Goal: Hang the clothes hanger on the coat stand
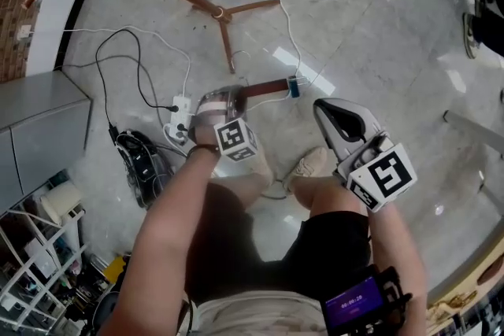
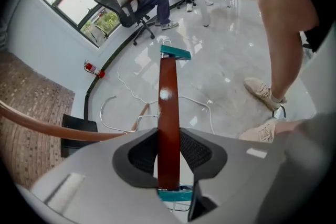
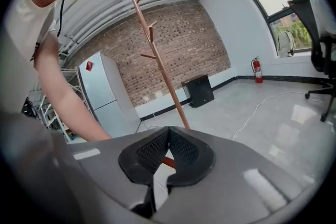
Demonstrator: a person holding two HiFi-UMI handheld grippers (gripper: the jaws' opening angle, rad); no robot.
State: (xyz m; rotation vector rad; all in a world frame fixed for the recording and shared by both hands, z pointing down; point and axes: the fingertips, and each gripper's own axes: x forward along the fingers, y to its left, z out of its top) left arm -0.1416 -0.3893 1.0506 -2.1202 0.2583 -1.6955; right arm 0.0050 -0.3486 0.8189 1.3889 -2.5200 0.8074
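Since the hanger [image 2: 168, 97] is judged light, stiff and glossy, so perhaps slippery, it is pinched near one end by the left gripper [image 2: 169, 139] at mid-frame, the right gripper [image 3: 167, 134] being pressed together, empty.

The clothes hanger [image 2: 168, 113], a glossy red-brown wooden bar with a teal clip [image 2: 175, 52] at each end, is clamped mid-length in the left gripper [image 2: 169, 152], clear of the floor. The coat stand [image 3: 157, 60], a slim wooden pole with angled pegs, stands upright on splayed legs, apart from it
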